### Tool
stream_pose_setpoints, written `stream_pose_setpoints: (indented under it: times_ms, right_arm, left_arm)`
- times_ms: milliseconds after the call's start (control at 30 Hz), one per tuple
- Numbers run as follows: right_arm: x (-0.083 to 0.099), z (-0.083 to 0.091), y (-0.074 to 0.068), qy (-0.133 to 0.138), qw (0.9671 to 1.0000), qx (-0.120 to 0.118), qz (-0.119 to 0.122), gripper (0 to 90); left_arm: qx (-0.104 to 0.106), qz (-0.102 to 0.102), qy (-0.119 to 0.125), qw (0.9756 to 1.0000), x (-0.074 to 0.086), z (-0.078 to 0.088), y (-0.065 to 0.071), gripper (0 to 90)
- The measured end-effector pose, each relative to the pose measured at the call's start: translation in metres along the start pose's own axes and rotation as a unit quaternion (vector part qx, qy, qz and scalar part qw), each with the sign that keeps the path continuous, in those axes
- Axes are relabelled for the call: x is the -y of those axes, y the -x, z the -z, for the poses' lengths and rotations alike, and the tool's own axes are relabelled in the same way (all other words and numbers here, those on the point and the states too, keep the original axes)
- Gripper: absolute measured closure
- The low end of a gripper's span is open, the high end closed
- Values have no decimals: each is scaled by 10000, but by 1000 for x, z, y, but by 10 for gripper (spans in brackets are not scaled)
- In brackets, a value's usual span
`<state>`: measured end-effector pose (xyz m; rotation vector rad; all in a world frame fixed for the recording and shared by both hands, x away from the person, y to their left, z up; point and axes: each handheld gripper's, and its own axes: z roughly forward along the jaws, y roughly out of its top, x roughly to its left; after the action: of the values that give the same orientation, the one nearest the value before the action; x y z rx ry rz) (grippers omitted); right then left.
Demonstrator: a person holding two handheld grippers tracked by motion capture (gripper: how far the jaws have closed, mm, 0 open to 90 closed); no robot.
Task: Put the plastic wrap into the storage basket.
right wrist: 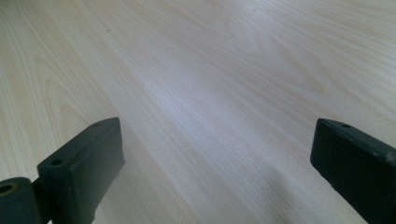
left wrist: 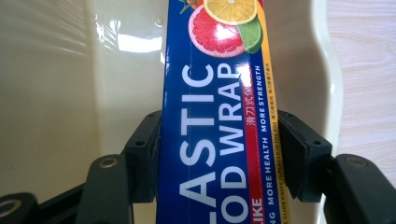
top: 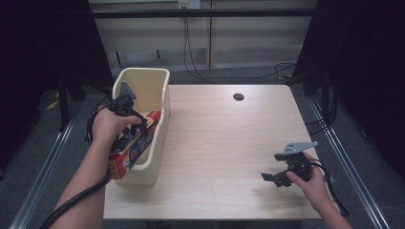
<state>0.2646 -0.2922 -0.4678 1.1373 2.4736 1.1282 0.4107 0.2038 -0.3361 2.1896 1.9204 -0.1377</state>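
Left hand-held gripper (left wrist: 219, 158), jaws clamped across the wrap box (left wrist: 217, 116) mid-length so it hangs balanced, slanted half inside the cream bin (top: 157, 100) at the worktop's (top: 229, 143) left edge; right hand-held gripper (top: 274, 179), jaws wide, empty, parked clear.

Right of the cream bin (top: 152, 143) the tabletop (top: 224, 143) lies open, broken only by a small dark hole (top: 238, 97) far from it. Inside the bin, the plastic wrap box (top: 136, 143) takes up the right side, leaving room along the left wall.
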Motion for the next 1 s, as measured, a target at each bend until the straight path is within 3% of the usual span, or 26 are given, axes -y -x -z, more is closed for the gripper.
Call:
stream_pose_setpoints:
  times_ms: [667,767,933,1000]
  right_arm:
    - [0,0,0,-16,10000,-22,5,27]
    - [0,0,0,-21,10000,-21,4,27]
    - [0,0,-1,-11,10000,-10,1,27]
    - [0,0,-1,-14,10000,-10,2,27]
  left_arm:
    - [-145,4,-181,9997,-3,-7,4,390]
    - [-86,45,-133,9999,-2,-6,3,387]
    - [71,33,183,9998,-3,6,1,360]
    - [14,-9,175,9998,-3,9,3,345]
